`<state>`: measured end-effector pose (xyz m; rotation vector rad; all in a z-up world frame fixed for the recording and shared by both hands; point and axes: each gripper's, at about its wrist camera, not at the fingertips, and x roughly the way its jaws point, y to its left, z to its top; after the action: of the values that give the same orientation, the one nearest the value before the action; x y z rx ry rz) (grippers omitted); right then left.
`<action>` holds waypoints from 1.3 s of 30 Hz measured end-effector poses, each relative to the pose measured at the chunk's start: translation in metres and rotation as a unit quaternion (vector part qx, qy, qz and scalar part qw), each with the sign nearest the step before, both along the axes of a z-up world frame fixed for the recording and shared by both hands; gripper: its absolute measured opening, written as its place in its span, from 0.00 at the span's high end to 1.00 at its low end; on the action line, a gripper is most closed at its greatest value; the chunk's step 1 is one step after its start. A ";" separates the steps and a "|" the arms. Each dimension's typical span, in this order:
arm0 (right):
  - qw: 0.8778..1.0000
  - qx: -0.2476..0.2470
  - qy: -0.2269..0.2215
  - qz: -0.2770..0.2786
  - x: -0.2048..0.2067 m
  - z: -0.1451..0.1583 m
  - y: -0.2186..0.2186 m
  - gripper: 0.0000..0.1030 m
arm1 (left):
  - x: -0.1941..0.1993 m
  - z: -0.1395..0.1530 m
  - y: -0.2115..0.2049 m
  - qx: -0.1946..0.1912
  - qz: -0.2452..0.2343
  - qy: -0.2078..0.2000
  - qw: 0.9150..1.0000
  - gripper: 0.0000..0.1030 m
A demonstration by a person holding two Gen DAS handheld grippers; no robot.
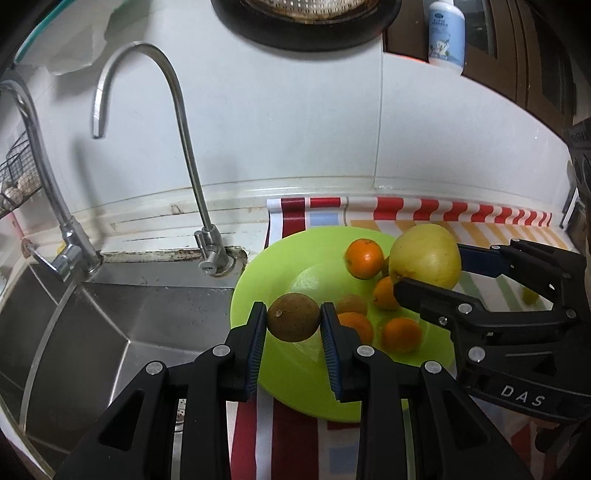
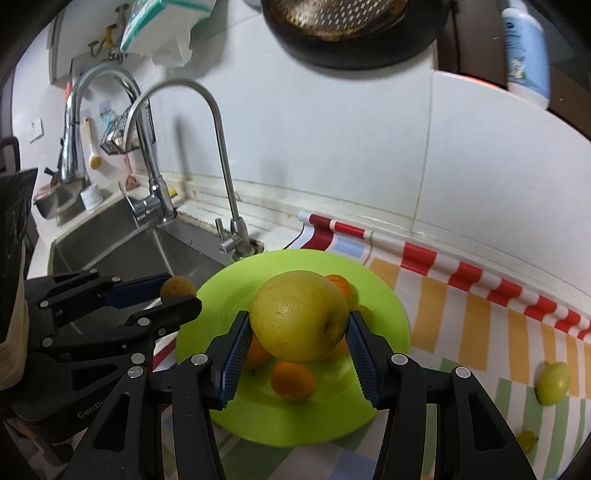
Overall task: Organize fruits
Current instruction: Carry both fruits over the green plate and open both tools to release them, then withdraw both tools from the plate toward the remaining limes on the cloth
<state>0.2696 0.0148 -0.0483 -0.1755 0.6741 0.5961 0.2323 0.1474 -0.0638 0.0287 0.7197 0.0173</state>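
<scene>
My left gripper is shut on a brown round fruit and holds it over the left edge of the lime-green plate. My right gripper is shut on a large yellow pear and holds it above the plate. Several small oranges lie on the plate; one shows under the pear in the right wrist view. The right gripper with the pear shows at the right of the left wrist view. The left gripper with the brown fruit shows at the left of the right wrist view.
A steel sink with two taps lies left of the plate. A striped cloth covers the counter; a green fruit and a smaller one lie on it at the right. A pan hangs above.
</scene>
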 end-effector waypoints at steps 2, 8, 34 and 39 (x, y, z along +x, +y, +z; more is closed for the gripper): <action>1.000 -0.002 0.005 0.003 0.005 -0.005 0.003 0.49 | 0.007 -0.004 0.002 0.001 -0.004 0.003 1.000 0.71; 1.000 0.012 0.017 0.009 0.020 -0.014 0.005 0.48 | 0.020 -0.011 0.005 -0.008 -0.012 0.010 1.000 0.66; 0.997 0.028 -0.032 -0.068 -0.033 0.030 -0.059 0.40 | -0.038 0.034 -0.030 -0.003 0.003 -0.042 0.999 0.50; 0.995 0.030 -0.044 -0.081 -0.047 0.041 -0.076 0.40 | -0.052 0.047 -0.043 -0.005 0.000 -0.058 0.998 0.48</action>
<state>0.2222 -0.0607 -0.0077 -0.0883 0.5790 0.4490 0.1805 0.1042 -0.0164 0.0179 0.6041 0.0155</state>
